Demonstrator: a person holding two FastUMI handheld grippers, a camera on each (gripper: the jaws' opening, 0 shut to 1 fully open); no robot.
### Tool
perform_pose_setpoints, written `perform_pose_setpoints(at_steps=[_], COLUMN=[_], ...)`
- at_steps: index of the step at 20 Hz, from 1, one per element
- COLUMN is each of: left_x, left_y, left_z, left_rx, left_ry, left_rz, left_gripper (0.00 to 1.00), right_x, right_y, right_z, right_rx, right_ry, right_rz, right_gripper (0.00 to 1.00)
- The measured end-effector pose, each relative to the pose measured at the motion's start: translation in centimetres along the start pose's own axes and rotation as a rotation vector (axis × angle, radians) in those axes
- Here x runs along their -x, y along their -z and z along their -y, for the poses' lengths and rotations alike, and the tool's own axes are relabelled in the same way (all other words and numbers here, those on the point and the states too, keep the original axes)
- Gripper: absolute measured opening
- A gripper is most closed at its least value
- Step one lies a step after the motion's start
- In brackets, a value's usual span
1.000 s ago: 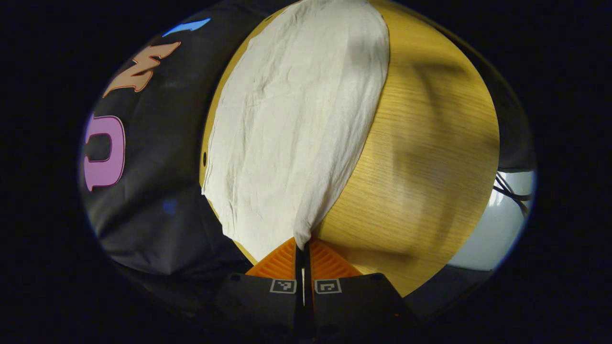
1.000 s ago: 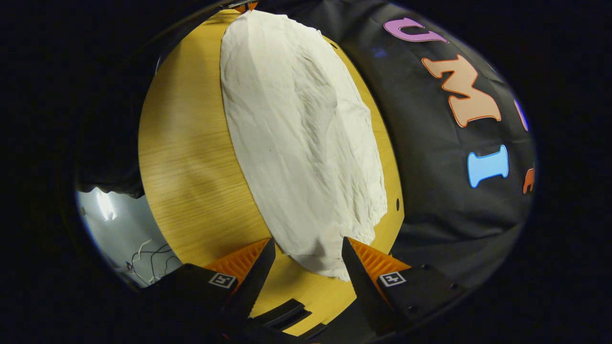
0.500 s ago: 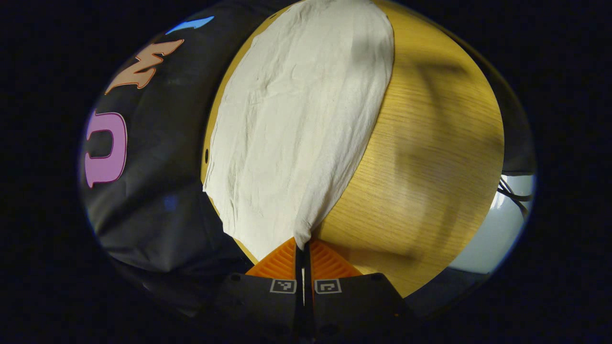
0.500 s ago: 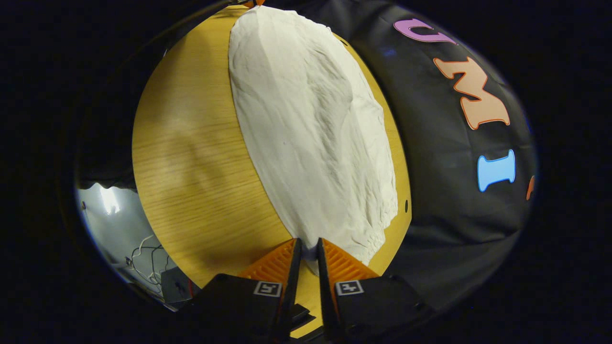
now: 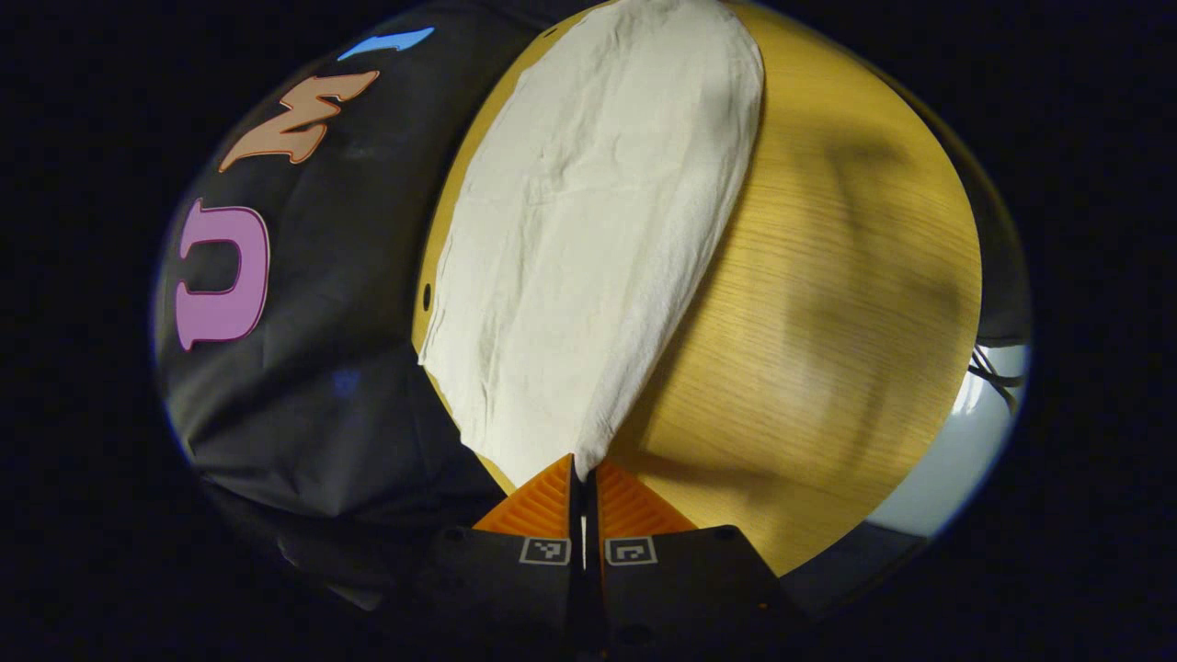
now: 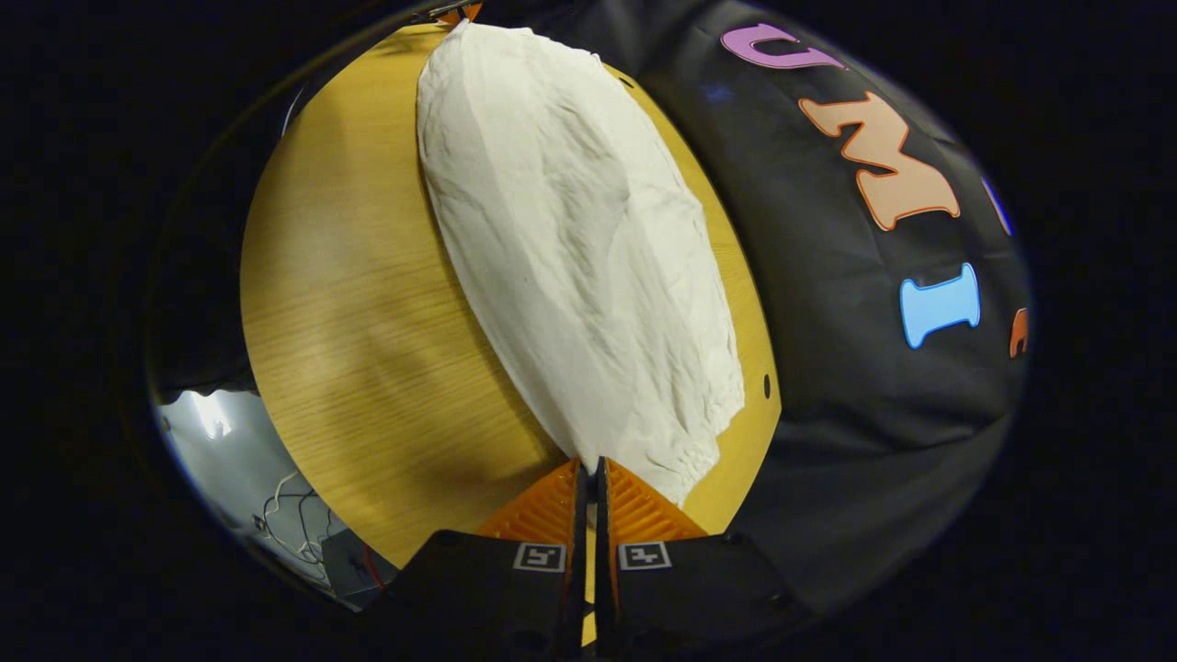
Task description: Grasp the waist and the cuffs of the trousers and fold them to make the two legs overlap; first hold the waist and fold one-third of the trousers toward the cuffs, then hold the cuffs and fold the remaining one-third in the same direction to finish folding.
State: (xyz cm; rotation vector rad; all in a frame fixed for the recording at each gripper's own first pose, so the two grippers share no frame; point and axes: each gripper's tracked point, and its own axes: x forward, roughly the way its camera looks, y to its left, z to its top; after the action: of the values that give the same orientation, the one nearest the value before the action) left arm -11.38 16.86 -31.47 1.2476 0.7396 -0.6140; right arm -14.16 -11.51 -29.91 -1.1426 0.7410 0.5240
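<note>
In the left gripper view, the left gripper (image 5: pixel 583 471) sits at 6 o'clock, pointing toward 12. Its two fingers (image 5: pixel 548 501) are pressed together with almost no gap, and a corner of the trousers (image 5: pixel 588 248) is pinched between their tips. Both fingers lie level and symmetrical.

In the right gripper view, the right gripper (image 6: pixel 589 469) likewise sits at 6 o'clock, pointing toward 12. Its fingers (image 6: pixel 634 510) are closed to a thin slit, clamped on the near edge of the trousers (image 6: pixel 579 248). At 12 o'clock, a small part of the left gripper (image 6: pixel 457 12) shows.
</note>
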Motion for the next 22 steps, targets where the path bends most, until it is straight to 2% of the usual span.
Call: perform_pose_setpoints(at_steps=[6,7,11,16,17,18,22], left_x=[1.2,1.3,3.0,4.4,4.4,4.4,3.8], left_y=[-1.2,-1.3,-2.2,-4.1,-4.6,-5.1,-6.5], left_z=[-4.8,-5.8,-8.8,-11.2,-11.4,-11.7,-14.7], left_rx=[0.013,0.023,0.081,0.138,0.156,0.172,0.17], left_ry=[-0.104,-0.12,-0.208,-0.305,-0.322,-0.334,-0.377], left_rz=[-0.044,-0.049,-0.085,-0.115,-0.116,-0.113,-0.073], left_gripper=[0.0,0.0,0.0,0.0,0.0,0.0,0.0], right_x=[0.5,0.2,0.0,-0.4,-0.7,-1.0,-2.5], right_y=[-2.1,-2.6,-3.7,-4.5,-4.8,-5.1,-5.9], right_z=[6.2,7.5,11.5,15.2,15.8,16.5,18.3], right_rx=[-0.083,-0.095,-0.151,-0.247,-0.269,-0.286,-0.315], right_ry=[0.094,0.109,0.162,0.214,0.224,0.233,0.273], right_rz=[0.062,0.076,0.126,0.152,0.153,0.154,0.126], right_gripper=[0.07,0.04,0.04,0.06,0.04,0.06,0.07])
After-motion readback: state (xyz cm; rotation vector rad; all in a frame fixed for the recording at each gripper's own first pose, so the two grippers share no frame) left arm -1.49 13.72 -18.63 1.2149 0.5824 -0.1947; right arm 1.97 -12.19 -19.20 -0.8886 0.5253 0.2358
